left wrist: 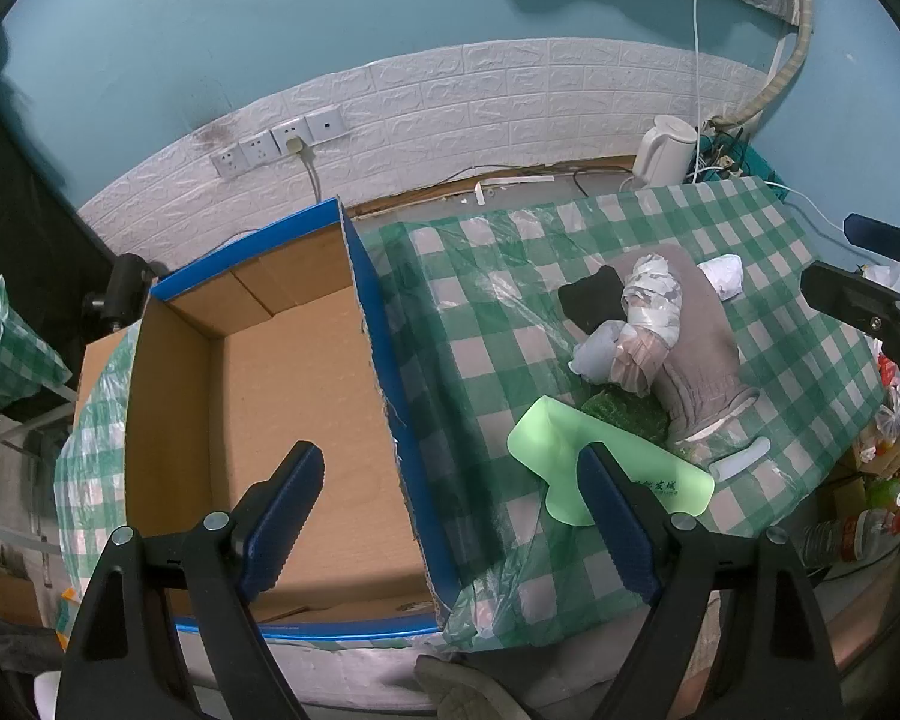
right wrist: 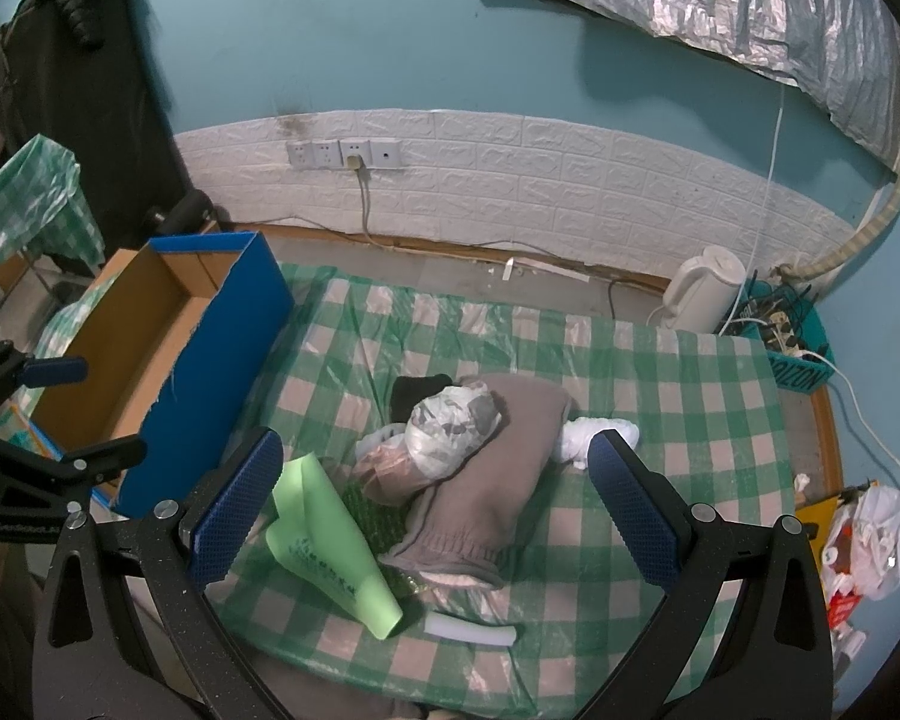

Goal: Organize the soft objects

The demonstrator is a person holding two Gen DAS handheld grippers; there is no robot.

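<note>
Nothing is packed yet: both hand-held grippers, left (left wrist: pixel 453 516) and right (right wrist: pixel 432 501), gape wide and empty. The soft pile (right wrist: pixel 474 462) lies just ahead of the right one and the cardboard box (left wrist: pixel 306 396) under the left, so the next move is likely a grasp there.

Frame, left hand-held gripper (left wrist: pixel 450 516): matte black plastic, two angled struts forking out to each finger.
Finger pads (left wrist: pixel 282 516): deep blue, ribbed in fine sawtooth ridges along the inner edge.
Fasteners: round silver screw heads, two visible at each finger joint.
Frame, right hand-held gripper (right wrist: pixel 435 501): the same black forked build, faintly speckled surface.
Right pads (right wrist: pixel 237 507): blue with a small diamond-grid texture.
Marking: small pale lettering on the black body at the left edge of the right wrist view, too small to read.
</note>
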